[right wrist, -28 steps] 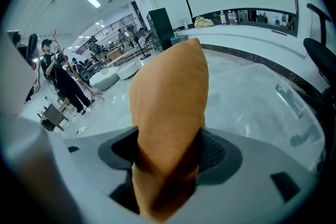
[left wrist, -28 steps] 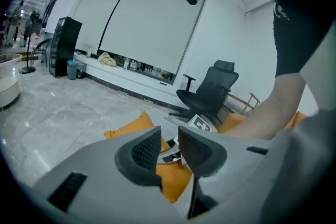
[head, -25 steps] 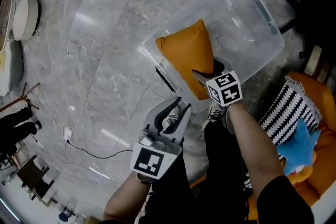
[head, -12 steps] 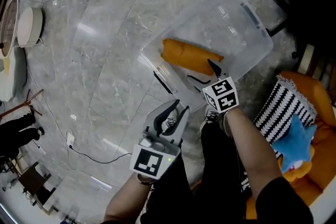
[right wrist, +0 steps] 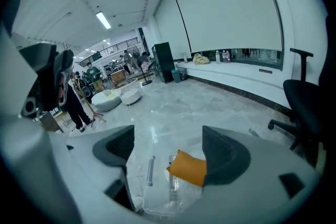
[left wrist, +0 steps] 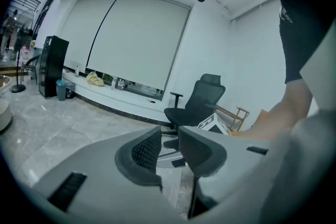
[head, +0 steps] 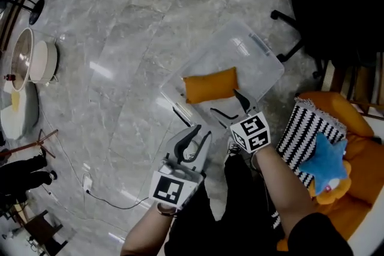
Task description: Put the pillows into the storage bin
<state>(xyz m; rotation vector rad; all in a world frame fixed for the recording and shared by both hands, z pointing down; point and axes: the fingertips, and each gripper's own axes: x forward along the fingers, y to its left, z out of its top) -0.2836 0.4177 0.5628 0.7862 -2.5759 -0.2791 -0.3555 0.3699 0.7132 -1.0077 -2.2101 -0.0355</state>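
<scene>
An orange pillow [head: 210,85] lies flat inside the clear storage bin [head: 264,57] on the marble floor; the right gripper view shows it as well [right wrist: 189,169]. My right gripper [head: 229,106] hangs above the bin's near end, open. Its jaws have just swung wide and then eased in a little, with nothing between them. My left gripper [head: 195,139] is nearer to me, beside the bin's corner. Its pads stand a narrow gap apart and hold nothing. A black-and-white striped pillow [head: 312,132] and a blue star cushion [head: 329,165] rest on the orange armchair [head: 363,147] at right.
A black office chair [head: 324,9] stands behind the bin. Round pots [head: 36,60] sit at the far left. A cable [head: 108,201] trails over the floor near my feet. A person's legs [head: 21,171] show at the left edge.
The right gripper let go of the orange pillow, which tipped from upright to flat in the bin. Both grippers rose away from the bin.
</scene>
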